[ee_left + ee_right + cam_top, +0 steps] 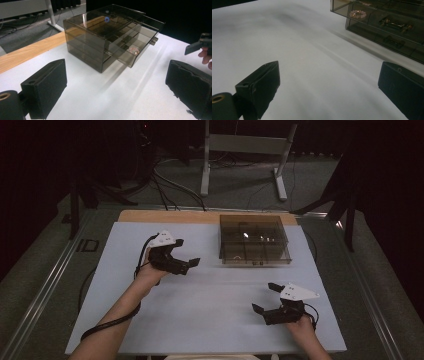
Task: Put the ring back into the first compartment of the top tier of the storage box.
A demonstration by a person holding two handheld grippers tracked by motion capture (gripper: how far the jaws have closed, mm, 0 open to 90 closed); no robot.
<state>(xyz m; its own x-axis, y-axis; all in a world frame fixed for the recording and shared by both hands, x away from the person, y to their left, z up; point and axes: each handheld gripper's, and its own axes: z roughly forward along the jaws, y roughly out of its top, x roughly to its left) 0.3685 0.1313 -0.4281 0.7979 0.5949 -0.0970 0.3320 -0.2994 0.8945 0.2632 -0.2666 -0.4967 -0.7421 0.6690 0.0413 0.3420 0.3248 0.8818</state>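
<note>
I have both grippers over the desk (pixel 150 330), which wears a pale sheet, with a strip of bare wood along its far edge.

The left gripper (pixel 187 263) hangs above the left half of the desk, toward the far side. Its jaws stand wide apart and hold nothing; in the left gripper view they frame bare sheet, and the drawer box lies beyond them.

The right gripper (pixel 265 297) sits near the desk's near right corner, low over the sheet. Its jaws are likewise spread wide and empty, as the right gripper view confirms.

The smoked clear drawer box (pixel 254 240) stands at the far edge of the desk, right of centre, well apart from both grippers. In the left gripper view, one upper drawer (pixel 136 46) is pulled partly out toward the near edge, and a small pinkish item (pixel 134 50) lies in it. The right gripper view shows a beaded ring (pixel 358 14) in that open drawer and brass-coloured pieces (pixel 395 24) in a drawer below; I cannot tell what those pieces are.
</note>
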